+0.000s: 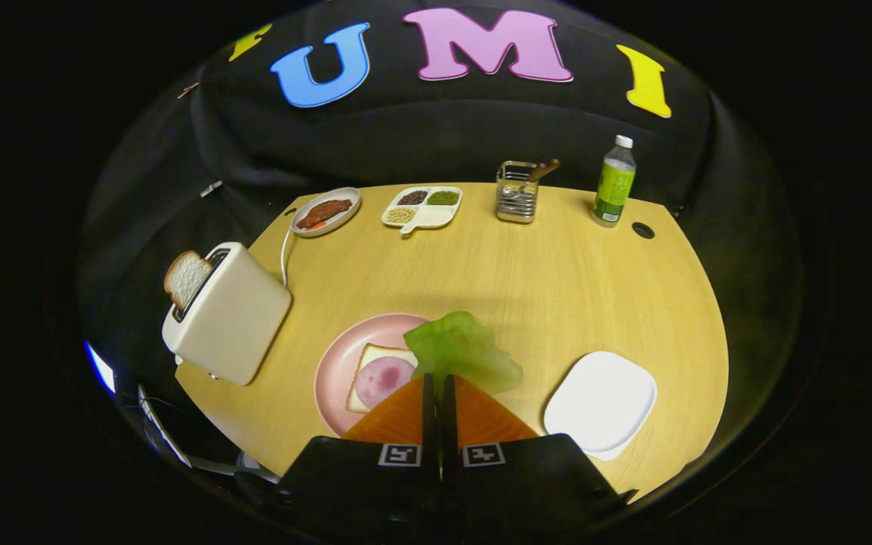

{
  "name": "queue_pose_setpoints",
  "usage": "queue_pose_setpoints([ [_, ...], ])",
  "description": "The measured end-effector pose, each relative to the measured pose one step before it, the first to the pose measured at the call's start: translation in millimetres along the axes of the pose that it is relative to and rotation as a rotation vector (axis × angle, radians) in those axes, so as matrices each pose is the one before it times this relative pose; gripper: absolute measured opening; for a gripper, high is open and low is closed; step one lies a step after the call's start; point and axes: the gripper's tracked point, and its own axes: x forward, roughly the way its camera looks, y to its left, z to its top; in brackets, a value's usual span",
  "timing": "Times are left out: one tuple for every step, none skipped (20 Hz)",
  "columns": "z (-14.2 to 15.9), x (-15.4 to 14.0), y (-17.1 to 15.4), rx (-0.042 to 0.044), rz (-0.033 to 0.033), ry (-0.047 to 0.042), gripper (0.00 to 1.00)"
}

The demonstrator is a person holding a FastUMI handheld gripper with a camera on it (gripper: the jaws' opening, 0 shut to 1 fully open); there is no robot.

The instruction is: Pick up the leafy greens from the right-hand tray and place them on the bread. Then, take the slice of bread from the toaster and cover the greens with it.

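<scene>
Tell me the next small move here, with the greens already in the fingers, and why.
Probably carry the leafy greens a little toward the toaster side and lower them onto the bread. The gripper is shut on the greens, the white tray is empty, and the leaf hangs over the pink plate's far edge, not yet squarely over the ham-topped slice.

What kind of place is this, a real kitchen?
Probably a staged kitchen booth rather than a home: one wooden table before a black cloth wall, set with a toaster, a pink plate and sandwich parts. The tool is shut on leafy greens.
</scene>
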Motion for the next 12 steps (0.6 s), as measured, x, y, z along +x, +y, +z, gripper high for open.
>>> queue_pose_setpoints([
  [-3.86,4.9,9.92,-0.01088,0.0089,0.01177,0.05],
  [-3.18,4.07,10.08,-0.0086,0.00845,0.0092,0.05],
  [-1.4,4.64,8.04,-0.00559,0.00703,0.00434,0.05],
  [-0.41,4.18,6.52,-0.005,0.0025,0.00323,0.05],
  [-0.9,3.93,5.04,-0.0042,0.00215,0.00283,0.06],
  [-1.35,3.32,3.91,-0.00381,0.00046,0.00485,0.06],
  [-1.55,3.29,3.21,-0.00101,-0.00035,0.0086,0.05],
  [-1.52,3.38,2.78,0.00169,-0.00073,0.00988,0.05],
  [-0.22,2.43,2.89,0.00294,0.00086,0.00535,0.05],
  [0.34,2.66,2.02,0.00326,-0.00121,0.00139,0.05],
  [0.42,2.61,1.25,0.00183,-0.00371,0.00028,0.05],
  [-1.92,2.97,-0.17,-0.00133,-0.0063,0.00304,0.06],
])
